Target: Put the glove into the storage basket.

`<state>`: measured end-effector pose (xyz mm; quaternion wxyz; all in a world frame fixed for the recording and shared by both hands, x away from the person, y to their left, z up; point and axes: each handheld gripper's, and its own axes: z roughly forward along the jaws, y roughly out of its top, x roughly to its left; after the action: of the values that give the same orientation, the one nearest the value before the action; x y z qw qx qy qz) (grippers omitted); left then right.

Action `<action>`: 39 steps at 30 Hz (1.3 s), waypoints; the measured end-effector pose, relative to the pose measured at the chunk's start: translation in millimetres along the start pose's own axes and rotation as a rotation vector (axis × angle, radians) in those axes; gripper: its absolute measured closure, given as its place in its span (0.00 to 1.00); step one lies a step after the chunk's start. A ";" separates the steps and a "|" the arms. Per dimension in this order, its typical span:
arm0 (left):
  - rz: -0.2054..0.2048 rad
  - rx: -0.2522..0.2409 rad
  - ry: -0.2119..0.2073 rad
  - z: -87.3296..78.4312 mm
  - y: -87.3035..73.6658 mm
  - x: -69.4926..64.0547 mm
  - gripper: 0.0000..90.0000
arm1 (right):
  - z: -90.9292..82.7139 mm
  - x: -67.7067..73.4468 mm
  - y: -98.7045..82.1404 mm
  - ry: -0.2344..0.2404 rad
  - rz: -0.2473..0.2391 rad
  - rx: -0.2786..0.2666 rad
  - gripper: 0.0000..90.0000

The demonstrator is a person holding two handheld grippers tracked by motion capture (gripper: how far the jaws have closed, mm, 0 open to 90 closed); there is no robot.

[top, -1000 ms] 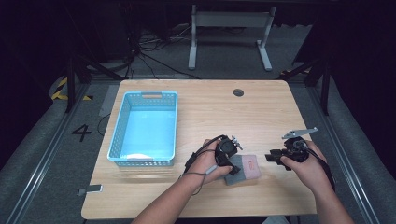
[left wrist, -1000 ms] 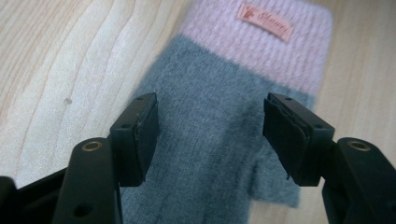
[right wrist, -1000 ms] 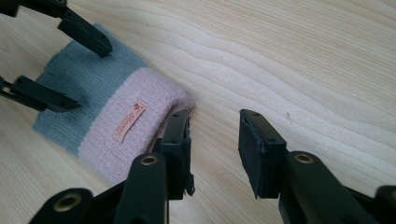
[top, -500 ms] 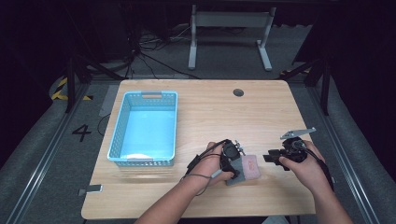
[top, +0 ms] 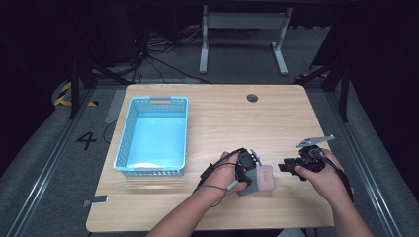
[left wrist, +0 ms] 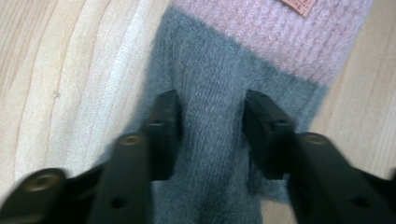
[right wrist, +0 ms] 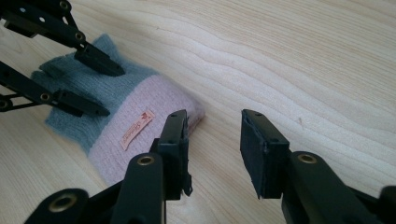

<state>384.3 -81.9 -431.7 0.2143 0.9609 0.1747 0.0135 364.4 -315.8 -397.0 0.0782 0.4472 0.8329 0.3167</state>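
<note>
between the left claw (left wrist: 212, 123) jaws, just closing, lies the sock (left wrist: 243, 56).

A pale wooden bench (top: 222, 118) carries a light blue basket (top: 154, 136) at its left side and a folded grey-and-pink knitted piece, perhaps a sock (top: 262, 178), near the front edge.
</note>
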 end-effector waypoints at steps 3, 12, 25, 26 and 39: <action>-0.019 -0.009 -0.018 -0.8 -1.6 2.5 0.74 | -0.2 -0.3 0.3 0.002 -0.001 -0.004 0.69; -0.080 -0.029 -0.047 -5.9 -1.9 6.9 0.83 | -0.8 -2.5 1.2 0.000 -0.002 -0.009 0.69; -0.092 -0.079 -0.047 -46.8 2.4 5.0 0.86 | -0.5 -4.6 5.6 0.003 -0.003 -0.016 0.69; -0.094 -0.083 -0.044 -50.3 2.1 5.3 0.87 | -0.5 -4.6 6.1 0.005 -0.004 -0.015 0.69; -0.139 -0.136 -0.020 -86.2 -8.0 17.8 0.87 | 3.0 -5.0 11.4 0.018 -0.007 -0.016 0.70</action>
<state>389.7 -34.0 -357.7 0.2810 0.9298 0.2375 0.0008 376.6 -313.9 -393.3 0.0757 0.4406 0.8326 0.3270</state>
